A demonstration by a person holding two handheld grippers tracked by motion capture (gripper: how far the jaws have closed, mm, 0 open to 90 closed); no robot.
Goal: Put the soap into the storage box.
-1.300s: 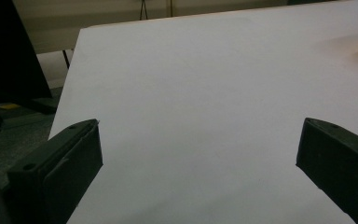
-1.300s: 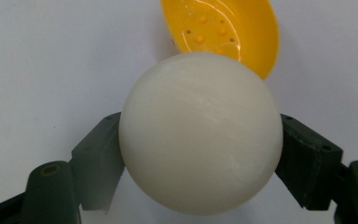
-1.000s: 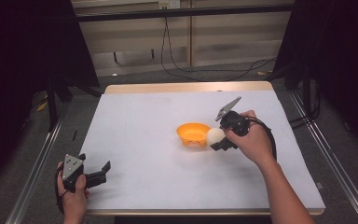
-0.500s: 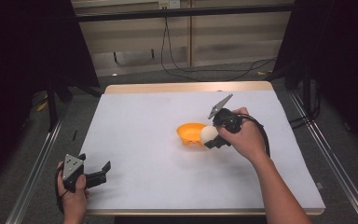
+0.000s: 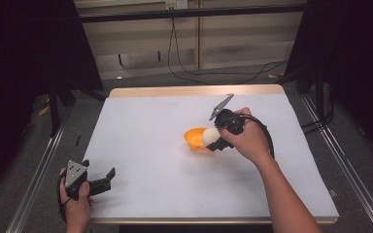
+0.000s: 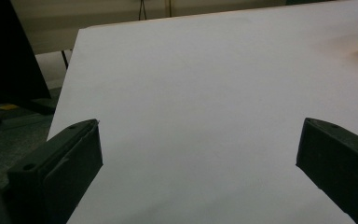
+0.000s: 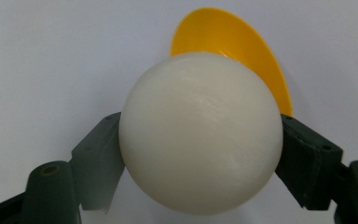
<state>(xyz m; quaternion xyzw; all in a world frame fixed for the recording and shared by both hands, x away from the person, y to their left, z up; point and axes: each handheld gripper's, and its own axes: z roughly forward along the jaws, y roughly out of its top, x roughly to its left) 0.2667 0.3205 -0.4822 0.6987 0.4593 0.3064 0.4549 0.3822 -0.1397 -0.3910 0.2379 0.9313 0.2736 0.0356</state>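
A white table point(image 5: 150, 141) carries an orange bowl point(image 5: 194, 139) right of its centre. The right gripper point(image 5: 212, 141) hangs over the bowl's right rim, its jaws clamped on a white ball point(image 5: 211, 136) from both sides. At the near left corner, the left gripper point(image 5: 108, 176) rests low, jaws spread wide with bare tabletop between them.
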